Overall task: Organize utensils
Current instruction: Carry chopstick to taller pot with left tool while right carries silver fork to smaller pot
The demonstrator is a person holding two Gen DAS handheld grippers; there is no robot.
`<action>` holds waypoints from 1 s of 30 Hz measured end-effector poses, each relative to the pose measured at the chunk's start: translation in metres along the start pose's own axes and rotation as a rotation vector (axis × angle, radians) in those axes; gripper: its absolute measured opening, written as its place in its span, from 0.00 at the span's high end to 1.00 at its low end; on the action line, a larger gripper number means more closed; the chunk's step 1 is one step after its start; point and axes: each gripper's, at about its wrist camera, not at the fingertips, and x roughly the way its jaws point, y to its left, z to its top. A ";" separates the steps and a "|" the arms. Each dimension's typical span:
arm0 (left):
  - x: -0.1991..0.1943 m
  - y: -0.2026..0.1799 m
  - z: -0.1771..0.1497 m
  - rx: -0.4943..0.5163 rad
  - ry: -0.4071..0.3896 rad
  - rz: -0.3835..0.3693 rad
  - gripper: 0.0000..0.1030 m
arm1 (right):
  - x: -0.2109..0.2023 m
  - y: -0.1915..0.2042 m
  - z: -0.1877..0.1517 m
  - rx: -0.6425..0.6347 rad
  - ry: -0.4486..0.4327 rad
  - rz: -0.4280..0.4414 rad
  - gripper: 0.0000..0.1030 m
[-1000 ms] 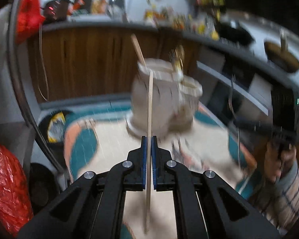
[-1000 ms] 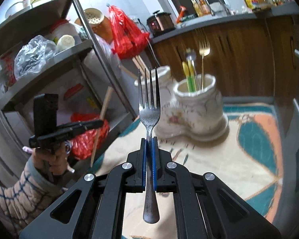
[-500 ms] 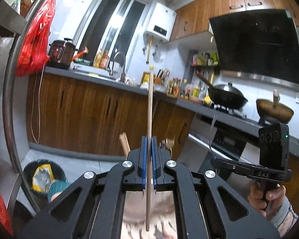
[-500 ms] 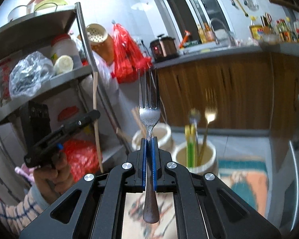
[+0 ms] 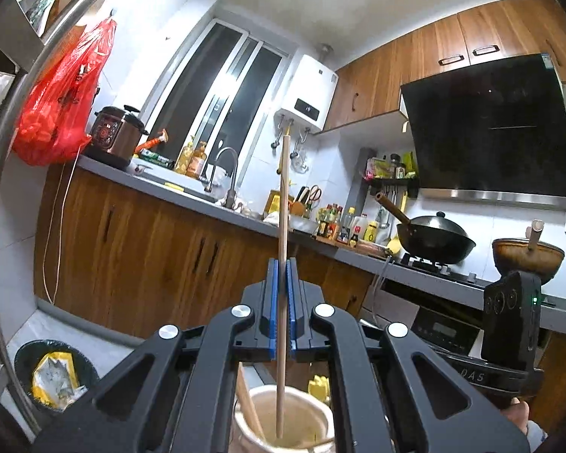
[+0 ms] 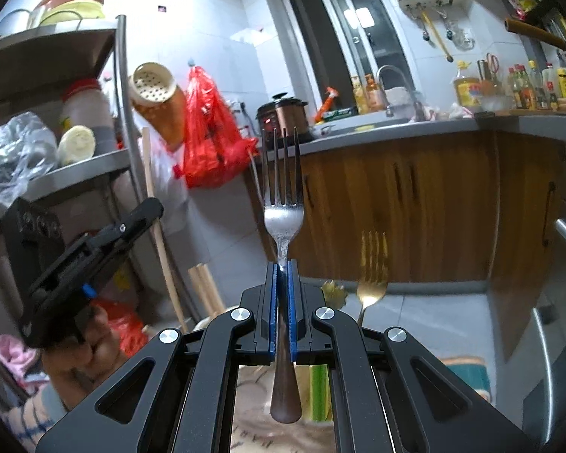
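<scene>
My left gripper is shut on a wooden chopstick, held upright with its lower end inside the mouth of a cream ceramic holder just below; another chopstick leans in that holder. My right gripper is shut on a silver fork with a dark wooden handle, tines up, above a second holder that is mostly hidden. A gold fork and green-handled utensils stand in it. The left gripper with its chopstick also shows in the right wrist view.
A wooden cabinet run with a grey counter stands behind, with sink, cooker and woks. A metal shelf rack with a red bag stands at the left. A bin sits on the floor. A patterned mat lies under the holders.
Both grippers have tilted up and come in over the holders. The chopstick's lower end has gone down into the cream holder. The fork now hangs over the second holder.
</scene>
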 end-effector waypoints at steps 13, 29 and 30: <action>0.010 0.000 -0.037 0.020 0.071 0.016 0.96 | 0.015 -0.012 -0.024 -0.034 0.008 -0.100 0.94; -0.002 -0.003 -0.056 0.116 0.206 0.039 0.96 | 0.009 -0.013 -0.052 -0.087 0.137 -0.164 0.94; -0.001 -0.003 -0.057 0.119 0.215 0.041 0.96 | 0.011 -0.013 -0.053 -0.086 0.149 -0.164 0.94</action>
